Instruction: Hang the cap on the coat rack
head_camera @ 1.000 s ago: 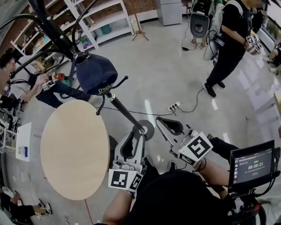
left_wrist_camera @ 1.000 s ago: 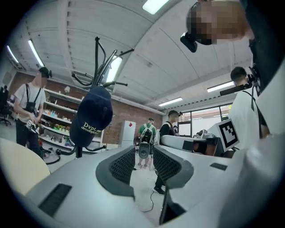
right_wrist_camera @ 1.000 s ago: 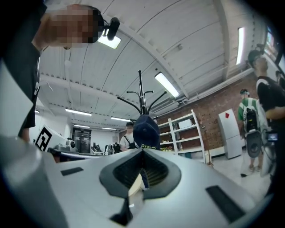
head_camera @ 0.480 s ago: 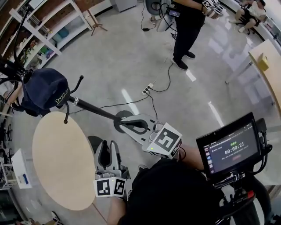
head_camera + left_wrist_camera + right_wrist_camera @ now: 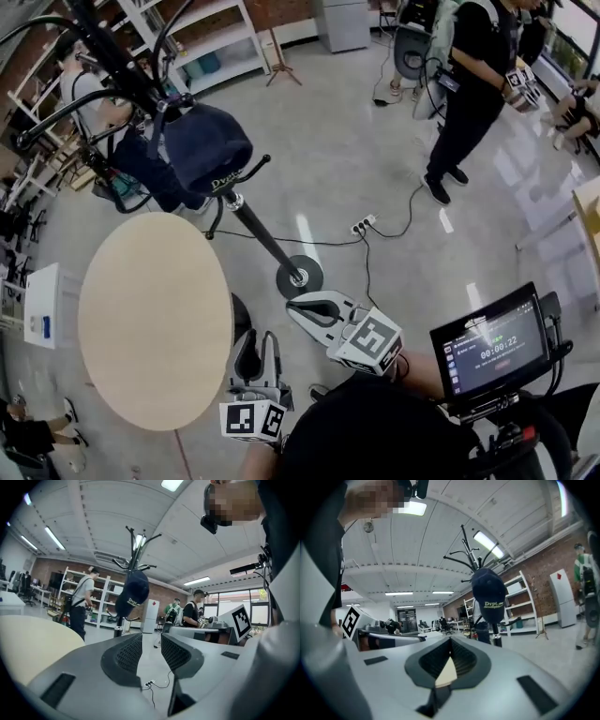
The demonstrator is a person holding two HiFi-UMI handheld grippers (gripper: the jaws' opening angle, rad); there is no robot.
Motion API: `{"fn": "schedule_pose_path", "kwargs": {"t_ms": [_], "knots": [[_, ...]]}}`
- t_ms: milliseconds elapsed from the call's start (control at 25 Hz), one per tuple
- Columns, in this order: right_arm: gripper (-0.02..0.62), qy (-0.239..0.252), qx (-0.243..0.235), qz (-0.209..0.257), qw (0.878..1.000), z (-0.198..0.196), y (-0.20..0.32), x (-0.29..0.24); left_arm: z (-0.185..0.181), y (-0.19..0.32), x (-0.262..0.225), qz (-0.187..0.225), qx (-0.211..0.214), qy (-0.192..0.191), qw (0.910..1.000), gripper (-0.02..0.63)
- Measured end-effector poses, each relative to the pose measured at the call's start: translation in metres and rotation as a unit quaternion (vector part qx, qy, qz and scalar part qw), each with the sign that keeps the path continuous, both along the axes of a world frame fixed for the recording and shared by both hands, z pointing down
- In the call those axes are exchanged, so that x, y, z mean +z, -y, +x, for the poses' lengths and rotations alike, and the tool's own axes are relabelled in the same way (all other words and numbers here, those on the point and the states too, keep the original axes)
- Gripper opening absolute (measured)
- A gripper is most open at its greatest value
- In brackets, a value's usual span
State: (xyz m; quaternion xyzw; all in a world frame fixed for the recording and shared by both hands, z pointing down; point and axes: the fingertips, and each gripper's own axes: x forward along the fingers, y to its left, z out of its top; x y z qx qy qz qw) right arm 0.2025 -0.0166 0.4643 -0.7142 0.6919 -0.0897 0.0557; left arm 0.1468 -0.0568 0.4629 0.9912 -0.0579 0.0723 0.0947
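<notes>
Across the glossy floor (image 5: 375, 178), the cap (image 5: 208, 145) hangs on the coat rack (image 5: 265, 244), well ahead of our left gripper (image 5: 258, 339), parted and empty, and our right gripper (image 5: 300, 307), closed on nothing.

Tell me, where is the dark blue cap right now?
The cap hangs on the coat rack in the upper left of the head view, just beyond the far edge of the round table.
</notes>
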Motion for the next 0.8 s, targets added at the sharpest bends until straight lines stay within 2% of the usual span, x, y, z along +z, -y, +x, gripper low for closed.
{"fn": "schedule_pose_path", "kwargs": {"t_ms": [200,360,560,800], "knots": [[0.003,-0.008,-0.063,-0.028,0.998,-0.058,0.064,0.018,-0.057,0.066,0.011,-0.013,-0.056,-0.009,0.9983,0.132],[0.003,-0.011,-0.09,-0.045,0.995,-0.101,0.102,0.018,-0.103,0.105,0.009,-0.022,-0.086,-0.01,0.996,0.132],[0.003,-0.028,-0.107,-0.043,0.993,-0.132,0.125,0.008,-0.14,0.13,0.008,-0.021,-0.109,-0.021,0.9936,0.132],[0.003,-0.04,-0.1,-0.042,0.993,-0.168,0.15,0.004,-0.181,0.16,0.008,-0.027,-0.109,-0.029,0.9933,0.132]]}}
